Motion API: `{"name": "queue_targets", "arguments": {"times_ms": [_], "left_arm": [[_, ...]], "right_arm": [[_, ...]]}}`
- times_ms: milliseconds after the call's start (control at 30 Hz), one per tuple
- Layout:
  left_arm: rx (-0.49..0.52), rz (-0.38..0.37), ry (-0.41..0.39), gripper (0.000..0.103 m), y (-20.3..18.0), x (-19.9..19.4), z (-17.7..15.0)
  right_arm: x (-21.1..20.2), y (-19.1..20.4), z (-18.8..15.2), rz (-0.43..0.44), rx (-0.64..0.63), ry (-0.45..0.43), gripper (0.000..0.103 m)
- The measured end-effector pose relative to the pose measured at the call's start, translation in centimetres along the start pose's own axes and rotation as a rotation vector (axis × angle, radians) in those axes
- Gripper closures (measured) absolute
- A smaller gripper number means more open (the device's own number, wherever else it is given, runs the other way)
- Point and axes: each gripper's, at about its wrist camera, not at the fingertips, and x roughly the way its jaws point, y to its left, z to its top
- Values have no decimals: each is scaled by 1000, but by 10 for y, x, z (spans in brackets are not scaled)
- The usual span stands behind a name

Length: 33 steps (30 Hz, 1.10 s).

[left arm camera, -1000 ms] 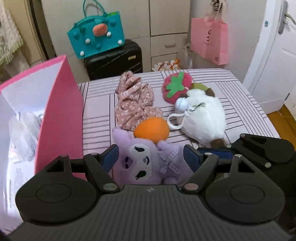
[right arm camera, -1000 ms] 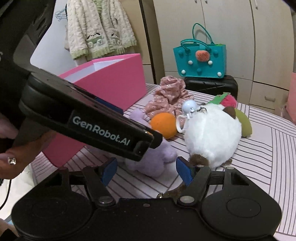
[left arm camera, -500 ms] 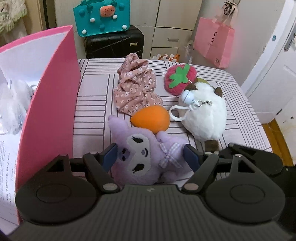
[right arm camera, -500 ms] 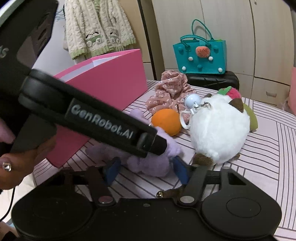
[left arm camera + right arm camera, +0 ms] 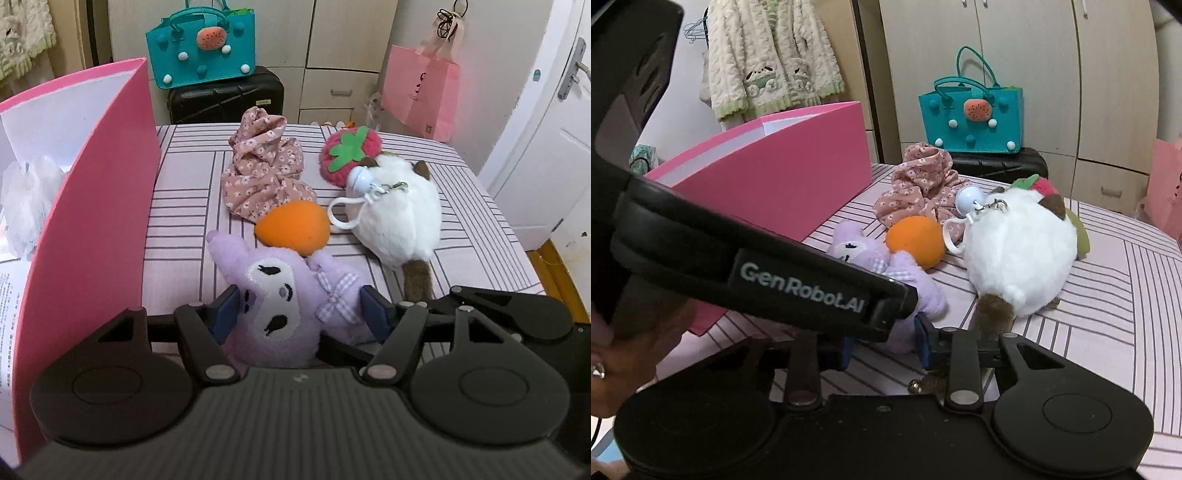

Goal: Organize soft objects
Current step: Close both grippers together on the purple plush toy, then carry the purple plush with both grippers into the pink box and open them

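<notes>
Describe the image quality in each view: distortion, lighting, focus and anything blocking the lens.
Left wrist view: fisheye bends the door; light soft and even; purple plush sharp. Right wrist view: cabinet lines bow; the left gripper blocks the lower left, dark and near.

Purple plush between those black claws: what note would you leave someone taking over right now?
Left gripper: jaws have just been closing, pads against the purple plush at its head.
Right gripper: jaws have just been closing, now pinching its lower body.
Pink box stands open beside it.
Done: plush gripped, not yet boxed.
Left: orange ball, floral cloth, strawberry plush and white plush lie on the striped bed.
</notes>
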Motion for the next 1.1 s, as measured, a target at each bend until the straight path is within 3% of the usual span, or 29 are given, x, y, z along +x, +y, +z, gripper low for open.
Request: {"name": "queue_targets", "arguments": {"times_ms": [500,733,867,967,1100], "left_arm": [[-4,-123,71,36,-3,-25,-22],[-17,-122,53,32,0,-24,-30],[-55,-171,69,39,5,-20,-30],[-145,-237,102,39,17,-14,-32],[-134,-217,83,43,11,-21,-38]], "right_arm": [[-42,13,-19,-27,12,53,68],[-47,3,-27,-10,54,73,68],[-45,2,-28,-5,50,72,68],[-46,-1,-29,9,66,68,68],[-46,-1,-29,18,76,69,67]]}}
